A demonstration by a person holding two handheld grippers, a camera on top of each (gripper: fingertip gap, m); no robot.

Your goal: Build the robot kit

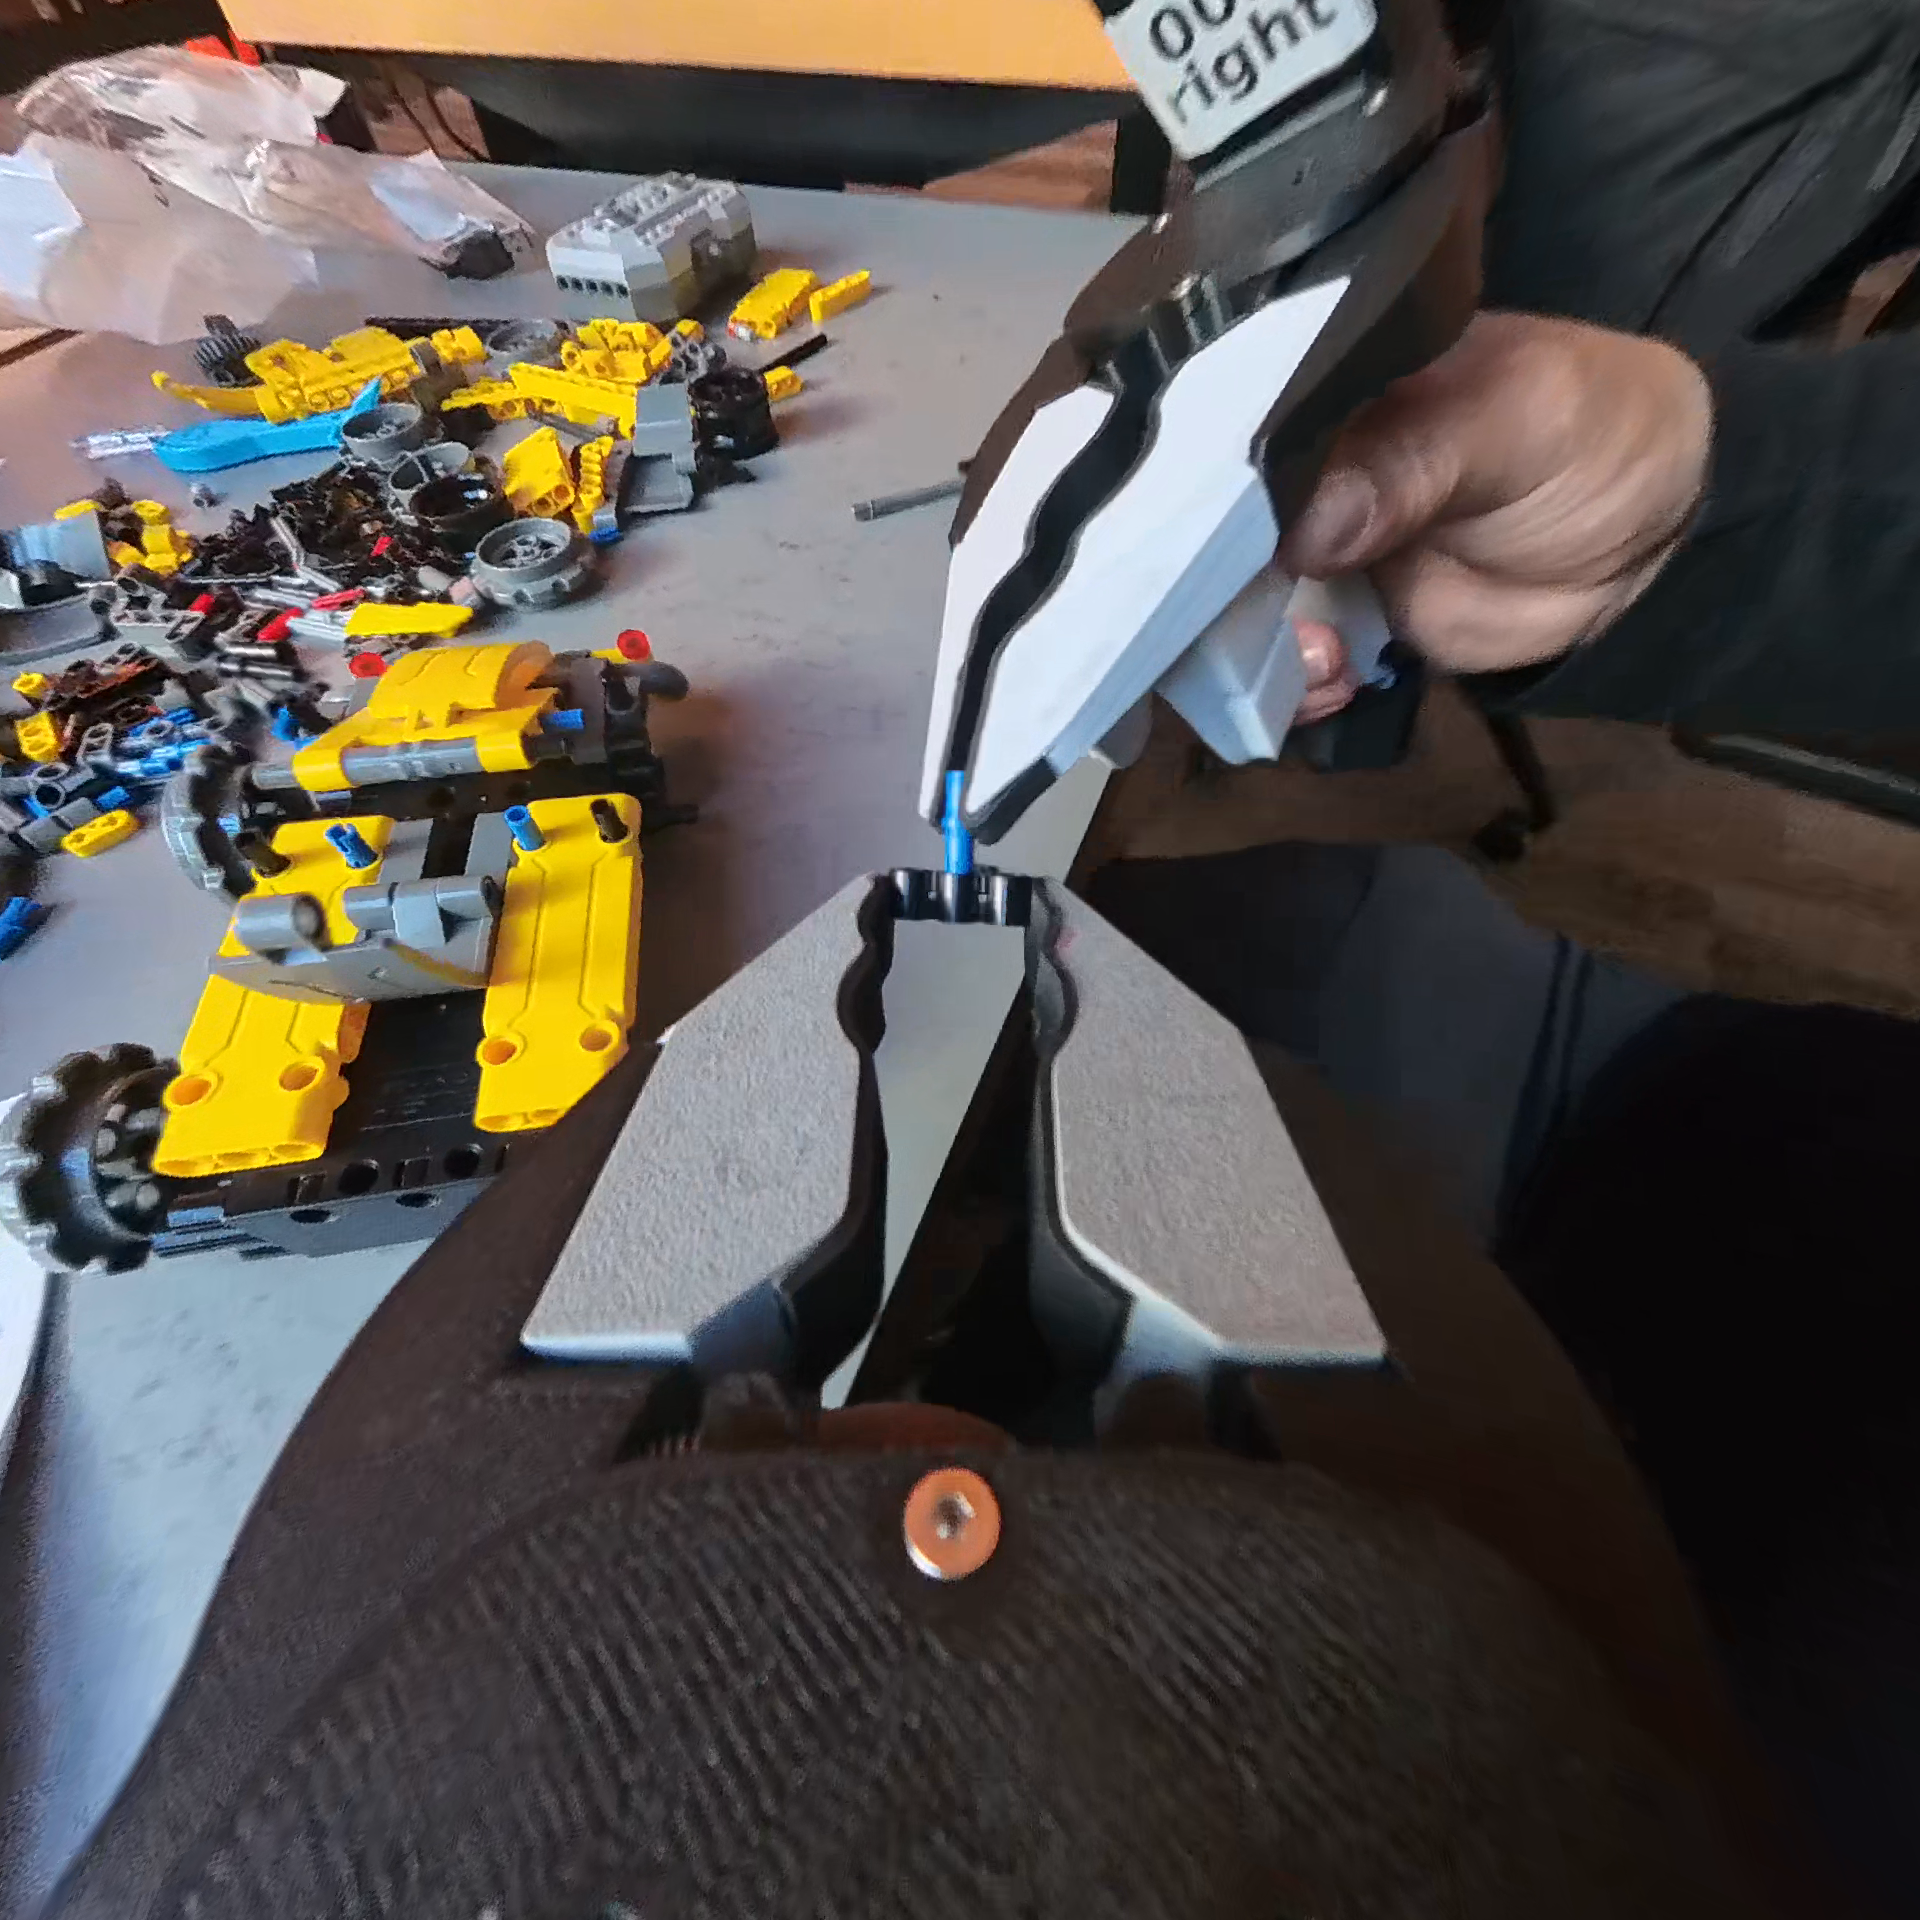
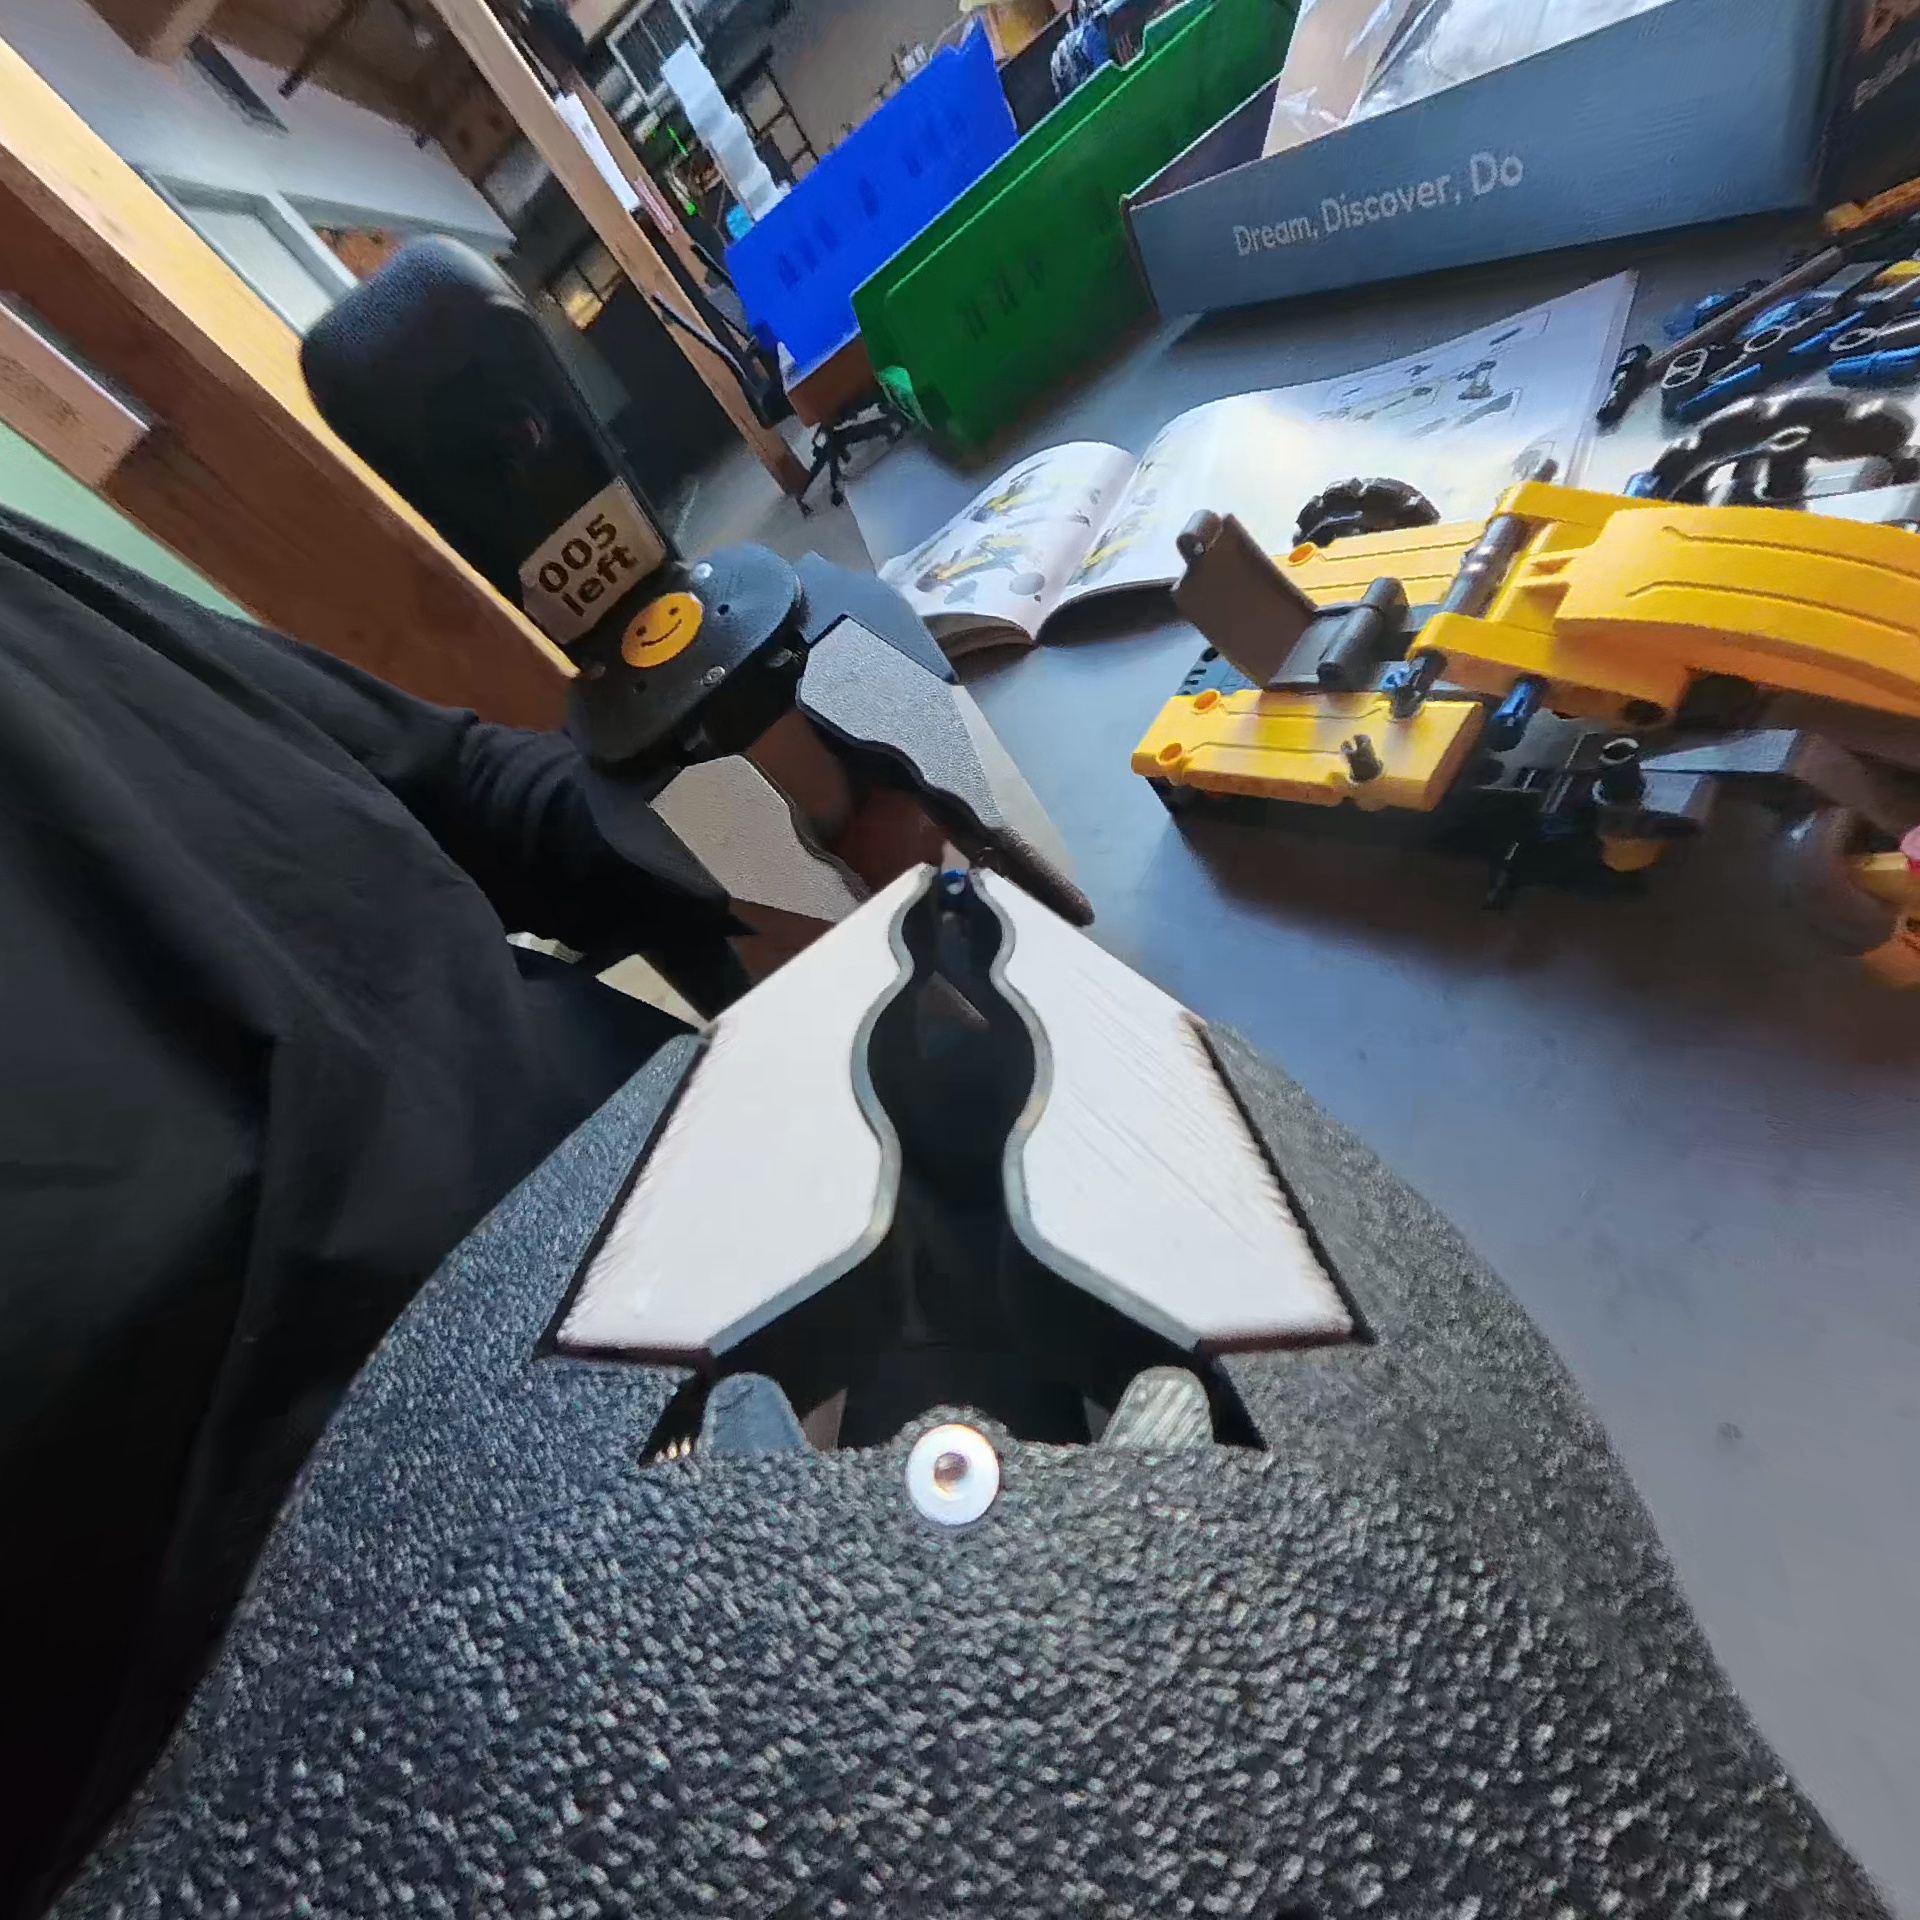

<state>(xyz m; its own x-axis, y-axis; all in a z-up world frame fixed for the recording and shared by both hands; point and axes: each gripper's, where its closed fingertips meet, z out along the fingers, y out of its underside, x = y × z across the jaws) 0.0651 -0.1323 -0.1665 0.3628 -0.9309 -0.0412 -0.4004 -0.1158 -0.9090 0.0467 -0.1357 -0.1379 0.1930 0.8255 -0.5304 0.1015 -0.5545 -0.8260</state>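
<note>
Centrally, in the left wrist view, the left gripper [image 1: 958,896] clamps a small black connector piece [image 1: 956,896] crosswise between its fingertips, just off the near right edge of the grey table [image 1: 831,623]. The right gripper [image 1: 951,805], held in a person's hand [image 1: 1496,499], comes down from above with its fingers clenched on a blue pin [image 1: 954,821]. The pin stands nearly upright, and its lower end meets the top of the connector at a middle hole; how deep it sits cannot be told.

In the right wrist view the right gripper [image 2: 951,883] shows only a speck of blue at its tips, with the left gripper [image 2: 935,831] just beyond, tip to tip.

To the left on the table lies a partly built yellow and black vehicle model [image 1: 416,935] with a black tyre [image 1: 83,1153] at its near corner. Farther off is a heap of loose parts [image 1: 364,499], yellow, black, grey and blue. A grey battery box [image 1: 649,244] and clear plastic bags [image 1: 156,177] lie at the far side. The right wrist view adds an open instruction booklet [image 2: 1247,468], a grey cardboard box [image 2: 1455,177], and green [image 2: 997,281] and blue [image 2: 862,208] crates behind.

Judged from the pose, pin and connector are at the mating stage.
</note>
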